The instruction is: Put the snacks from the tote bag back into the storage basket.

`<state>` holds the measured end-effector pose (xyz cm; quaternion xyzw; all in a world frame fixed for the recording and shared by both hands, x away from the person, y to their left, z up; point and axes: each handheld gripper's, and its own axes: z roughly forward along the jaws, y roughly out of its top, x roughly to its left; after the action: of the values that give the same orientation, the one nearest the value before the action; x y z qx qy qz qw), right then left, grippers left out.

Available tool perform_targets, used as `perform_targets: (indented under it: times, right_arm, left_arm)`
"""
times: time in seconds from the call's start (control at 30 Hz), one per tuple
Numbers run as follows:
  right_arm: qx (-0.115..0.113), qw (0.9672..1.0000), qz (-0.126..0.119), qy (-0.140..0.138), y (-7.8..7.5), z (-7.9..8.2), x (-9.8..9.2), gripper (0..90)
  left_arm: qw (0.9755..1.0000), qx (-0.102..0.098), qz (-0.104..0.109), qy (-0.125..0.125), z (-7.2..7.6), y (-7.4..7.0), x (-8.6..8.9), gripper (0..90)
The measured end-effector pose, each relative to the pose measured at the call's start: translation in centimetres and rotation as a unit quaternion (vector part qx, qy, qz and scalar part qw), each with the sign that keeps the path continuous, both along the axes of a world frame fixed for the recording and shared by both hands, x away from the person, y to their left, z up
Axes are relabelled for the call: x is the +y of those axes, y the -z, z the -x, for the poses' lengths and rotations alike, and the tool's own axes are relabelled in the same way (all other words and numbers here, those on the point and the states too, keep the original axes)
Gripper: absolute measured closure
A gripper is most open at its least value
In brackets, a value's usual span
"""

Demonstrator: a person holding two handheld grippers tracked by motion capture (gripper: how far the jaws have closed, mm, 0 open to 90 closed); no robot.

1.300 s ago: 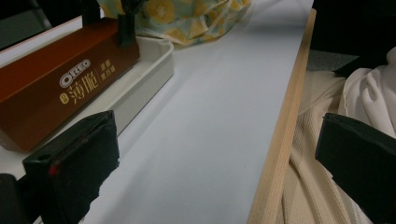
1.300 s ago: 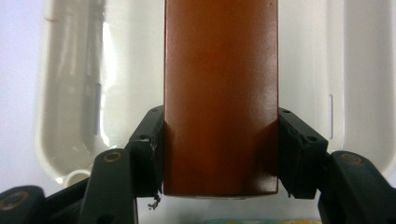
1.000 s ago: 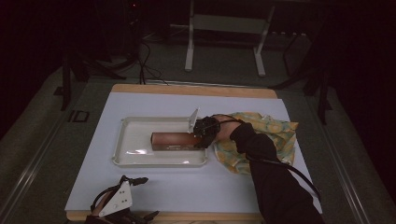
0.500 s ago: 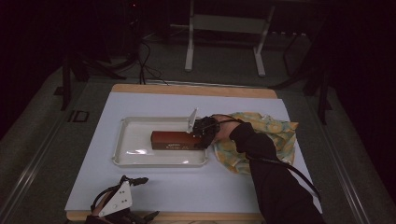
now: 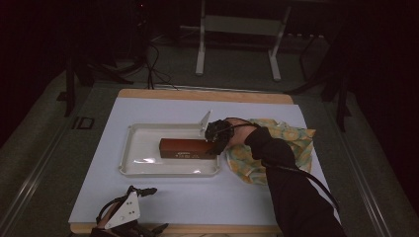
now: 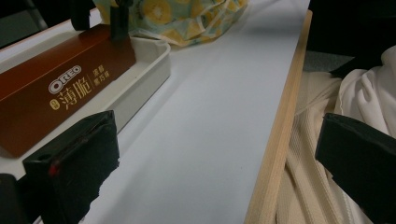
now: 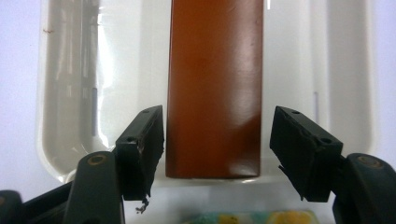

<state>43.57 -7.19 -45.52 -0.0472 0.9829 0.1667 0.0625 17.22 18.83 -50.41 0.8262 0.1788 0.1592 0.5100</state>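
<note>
High view: brown biscuit box [image 5: 188, 147] lying flat inside white tray [image 5: 148, 168] at table centre. Right gripper [image 5: 216, 134] at the box's 3 o'clock end, jaws astride it. Patterned cloth [image 5: 291, 143] at 3 o'clock of the tray. Left gripper [image 5: 123, 217] resting at 7 o'clock near the table edge.

Left gripper view: jaws spread wide, gripping nothing; box [image 6: 60, 88] at 10 o'clock, in the tray [image 6: 154, 60].

Right gripper view: jaws just opened, right pad clear of the box [image 7: 215, 84], left pad just beside it; box end between them.
</note>
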Motion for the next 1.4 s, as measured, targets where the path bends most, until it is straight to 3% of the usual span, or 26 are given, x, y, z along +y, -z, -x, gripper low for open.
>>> perform_targets:
  times: [0.27, 0.53, 0.6, 0.8, 0.9, 1.03, 1.2, 1.27, 1.4]
  right_arm:
    - [-0.017, 0.9995, -0.026, 0.001, -2.2, 0.6, -0.2, 33.6]
    - [-0.033, 0.9965, -0.070, 0.032, -4.0, 0.7, -1.3, 27.7]
    - [-0.033, 0.9954, -0.078, 0.045, -4.2, 0.6, -1.5, 21.7]
    - [-0.040, 0.9878, -0.119, 0.092, -4.9, 0.4, -2.6, 11.1]
    - [-0.048, 0.9815, -0.141, 0.120, -5.0, 0.4, -3.1, 11.0]
    - [-0.057, 0.9767, -0.153, 0.139, -4.9, 0.6, -3.9, 11.0]
    - [-0.026, 0.9701, -0.177, 0.164, -4.4, 0.3, -5.0, 13.2]
    - [-0.027, 0.9672, -0.183, 0.174, -4.2, 0.3, -5.4, 13.3]
    - [-0.019, 0.9658, -0.186, 0.180, -3.7, 0.5, -6.0, 14.3]
  left_arm:
    - [1.0000, 0.001, 0.001, -0.001, 0.0, 0.0, 0.0, 0.0]
    - [1.0000, 0.001, 0.000, 0.000, -0.1, 0.0, 0.0, 0.0]
    - [1.0000, 0.002, 0.001, 0.000, -0.1, 0.0, 0.0, 0.0]
    - [1.0000, 0.003, 0.002, -0.001, -0.1, 0.0, 0.0, 0.0]
    - [1.0000, 0.003, 0.002, -0.002, -0.1, 0.0, 0.0, 0.0]
    - [1.0000, 0.005, 0.003, -0.002, -0.1, 0.0, 0.0, 0.0]
    - [1.0000, 0.006, 0.005, -0.003, -0.1, 0.0, 0.0, 0.0]
    - [1.0000, 0.007, 0.005, -0.003, -0.1, 0.0, 0.0, 0.0]
    - [1.0000, 0.007, 0.005, -0.003, -0.2, 0.0, 0.0, 0.0]
